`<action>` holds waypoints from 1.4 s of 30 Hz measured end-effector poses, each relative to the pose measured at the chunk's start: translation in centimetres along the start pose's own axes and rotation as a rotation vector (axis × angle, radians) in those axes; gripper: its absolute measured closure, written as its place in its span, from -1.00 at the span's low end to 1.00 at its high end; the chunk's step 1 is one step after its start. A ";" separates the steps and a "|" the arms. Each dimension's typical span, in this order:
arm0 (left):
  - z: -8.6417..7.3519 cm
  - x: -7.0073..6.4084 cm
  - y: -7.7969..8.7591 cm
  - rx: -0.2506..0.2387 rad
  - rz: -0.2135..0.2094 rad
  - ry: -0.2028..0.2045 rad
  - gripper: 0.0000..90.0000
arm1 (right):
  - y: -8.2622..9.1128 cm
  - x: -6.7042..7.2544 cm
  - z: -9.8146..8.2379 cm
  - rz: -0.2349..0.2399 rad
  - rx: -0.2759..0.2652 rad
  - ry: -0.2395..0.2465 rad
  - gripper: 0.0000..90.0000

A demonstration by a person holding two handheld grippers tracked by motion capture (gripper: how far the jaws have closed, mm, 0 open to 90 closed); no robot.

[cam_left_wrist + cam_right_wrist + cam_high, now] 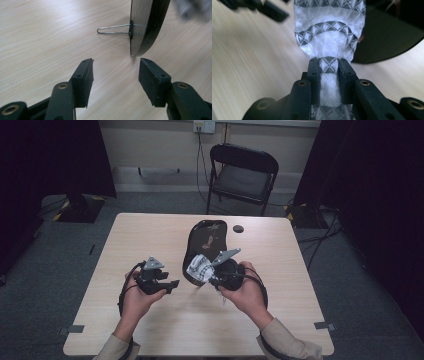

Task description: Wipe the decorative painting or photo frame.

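1. R gripper: jaws clamped narrow on white cloth w/ grey triangle pattern, held over near edge of black mirror.
2. L gripper: jaws apart, nothing between, just beside mirror's rim on table.

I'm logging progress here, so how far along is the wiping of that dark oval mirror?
Done so far: the right gripper is clamped on the white patterned cloth, which hangs at the near end of the oval mirror propped on its wire stand. In hand: bringing the cloth to the glass. The left gripper is open beside the mirror, holding nothing. Left: judging by the marks still on the glass, most of the wiping.
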State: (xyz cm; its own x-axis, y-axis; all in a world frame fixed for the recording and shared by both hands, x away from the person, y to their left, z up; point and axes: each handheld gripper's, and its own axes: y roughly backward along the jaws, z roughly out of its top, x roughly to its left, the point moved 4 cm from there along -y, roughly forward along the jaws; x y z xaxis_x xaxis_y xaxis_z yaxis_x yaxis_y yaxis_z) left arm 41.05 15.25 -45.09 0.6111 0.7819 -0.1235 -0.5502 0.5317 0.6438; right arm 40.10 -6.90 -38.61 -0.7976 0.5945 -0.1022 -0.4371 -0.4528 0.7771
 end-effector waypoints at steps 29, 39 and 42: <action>0.1 0.2 0.0 -0.006 0.001 0.008 -0.19 | -6.7 2.3 -4.8 0.092 0.127 -0.029 0.67; 0.1 0.5 0.3 -0.013 0.014 0.007 -0.33 | -8.3 3.0 -6.5 0.134 0.183 -0.017 0.67; 0.1 0.6 0.4 -0.015 0.012 0.007 -0.36 | -8.4 3.8 -6.1 0.163 0.180 0.000 0.67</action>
State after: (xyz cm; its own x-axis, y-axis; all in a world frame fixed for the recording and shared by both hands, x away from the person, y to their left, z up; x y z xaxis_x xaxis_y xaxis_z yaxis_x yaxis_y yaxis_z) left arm 41.20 15.88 -44.87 0.6000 0.7908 -0.1210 -0.5661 0.5266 0.6342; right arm 38.21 -4.90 -49.35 -0.8512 0.5237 0.0336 -0.2217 -0.4170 0.8814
